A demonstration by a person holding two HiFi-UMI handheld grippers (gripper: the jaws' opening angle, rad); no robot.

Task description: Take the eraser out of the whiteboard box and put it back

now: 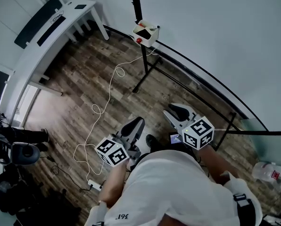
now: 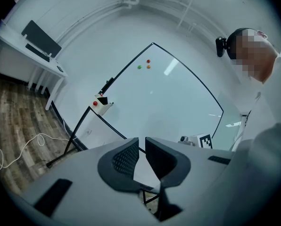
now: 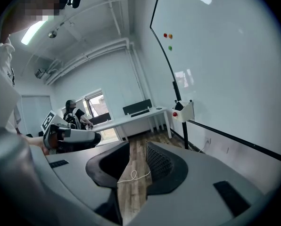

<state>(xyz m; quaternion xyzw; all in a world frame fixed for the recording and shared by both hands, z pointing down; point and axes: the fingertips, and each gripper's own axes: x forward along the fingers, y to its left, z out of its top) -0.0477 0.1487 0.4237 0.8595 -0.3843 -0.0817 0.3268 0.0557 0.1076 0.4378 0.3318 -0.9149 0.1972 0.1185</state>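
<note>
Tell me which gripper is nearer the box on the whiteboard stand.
Right, slightly. The right gripper is short of the box, beside the whiteboard; the left gripper is farther back.

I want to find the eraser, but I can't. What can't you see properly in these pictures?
1. Dark shape in the box: too small in the head view to call it the eraser.
2. Box's inside: both gripper views see it tiny and side-on; its wall hides most.
3. Whiteboard top: cut off by the head view's edge.
</note>
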